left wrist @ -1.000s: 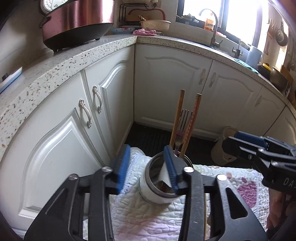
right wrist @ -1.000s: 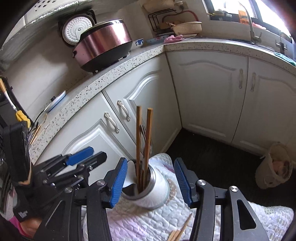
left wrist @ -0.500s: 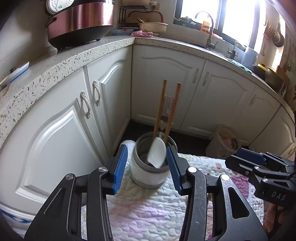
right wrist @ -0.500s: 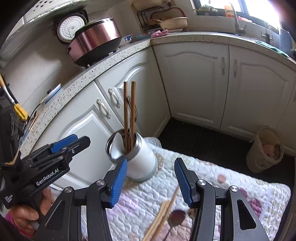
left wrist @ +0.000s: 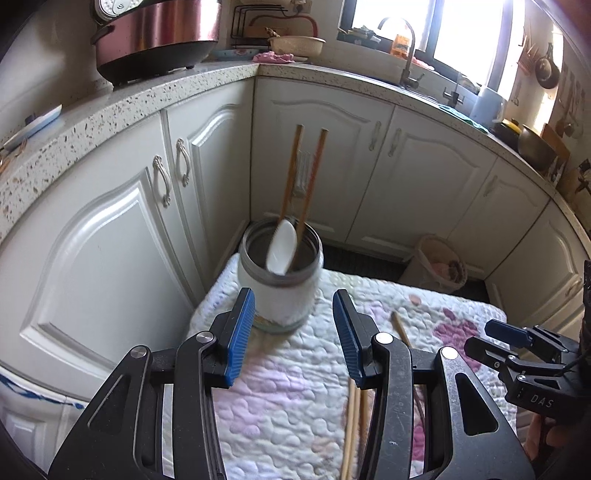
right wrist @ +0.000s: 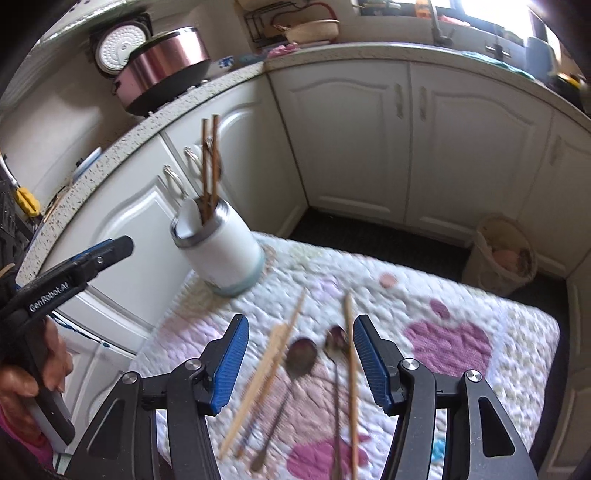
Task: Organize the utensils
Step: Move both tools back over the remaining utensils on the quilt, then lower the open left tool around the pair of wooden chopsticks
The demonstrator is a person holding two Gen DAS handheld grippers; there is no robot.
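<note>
A white utensil holder (left wrist: 281,284) (right wrist: 221,251) stands at the far corner of a quilted mat (left wrist: 295,398). It holds two brown chopsticks (left wrist: 303,184), a white spoon (left wrist: 282,247) and a fork. My left gripper (left wrist: 293,314) is open, just short of the holder, with nothing between its pads. My right gripper (right wrist: 299,354) hovers over loose utensils on the mat, its jaws opening and empty. Below it lie pale chopsticks (right wrist: 266,373), two metal spoons (right wrist: 301,356) and another chopstick (right wrist: 351,369).
White cabinet doors (left wrist: 110,240) stand close behind the mat. A speckled counter (left wrist: 110,107) carries a pink rice cooker (left wrist: 155,33). A wicker bin (right wrist: 504,254) sits on the dark floor to the right. A hand (right wrist: 22,373) holds the left gripper's handle.
Both grippers have backed away from the holder, which now stands free on the mat. The right gripper swung right over the loose utensils and its jaws spread a little wider.
</note>
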